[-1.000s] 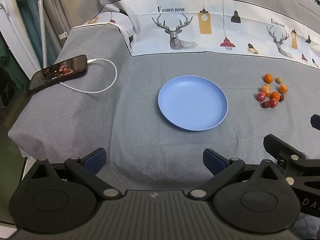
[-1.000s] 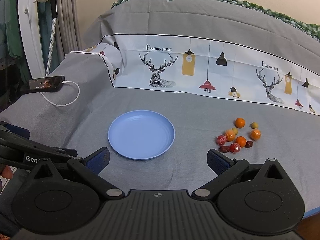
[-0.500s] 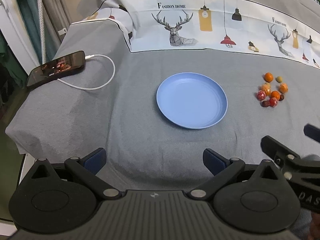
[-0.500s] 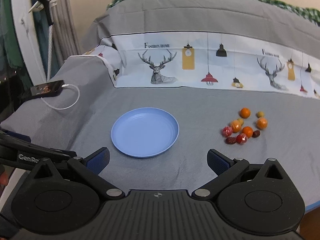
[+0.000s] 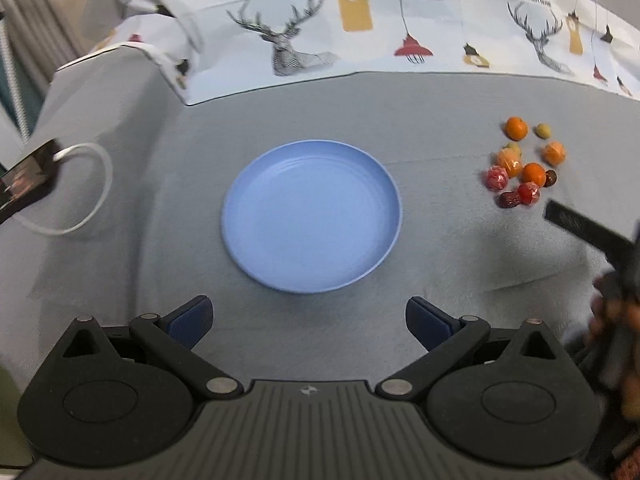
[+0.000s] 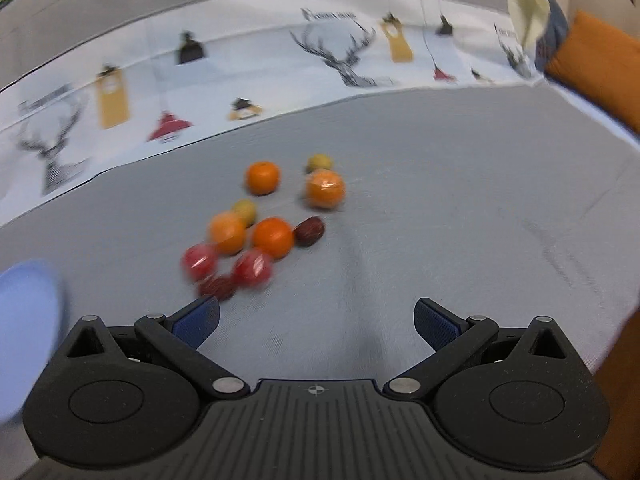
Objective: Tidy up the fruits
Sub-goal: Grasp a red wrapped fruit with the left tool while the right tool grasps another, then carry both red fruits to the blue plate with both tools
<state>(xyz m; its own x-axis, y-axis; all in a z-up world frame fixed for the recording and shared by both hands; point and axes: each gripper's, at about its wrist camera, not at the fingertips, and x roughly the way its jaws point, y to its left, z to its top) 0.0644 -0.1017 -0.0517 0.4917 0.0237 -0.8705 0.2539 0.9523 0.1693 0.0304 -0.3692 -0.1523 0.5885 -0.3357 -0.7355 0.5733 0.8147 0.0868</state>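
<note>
An empty blue plate (image 5: pixel 312 216) lies on the grey cloth straight ahead of my left gripper (image 5: pixel 308 320), which stands open with nothing between its fingers. To the plate's right is a cluster of small fruits (image 5: pixel 522 164): oranges, red wrapped ones, dark dates and pale green ones. In the right wrist view the same fruits (image 6: pixel 264 232) lie just ahead and left of my right gripper (image 6: pixel 316 320), open and holding nothing. A dark date (image 6: pixel 218 286) sits just beyond its left fingertip (image 6: pixel 198 318). The plate's edge (image 6: pixel 28 312) shows at far left.
A phone (image 5: pixel 24 178) on a white charging cable (image 5: pixel 80 196) lies at the left edge of the cloth. A printed deer-and-lamp sheet (image 5: pixel 360 28) covers the back. An orange cushion (image 6: pixel 596 76) sits at far right. The right gripper's finger (image 5: pixel 584 232) and a hand (image 5: pixel 620 320) show at right.
Both grippers have moved forward. The right one swung to the right and close to the fruit cluster; the left one came nearer the plate. Both stayed open.
</note>
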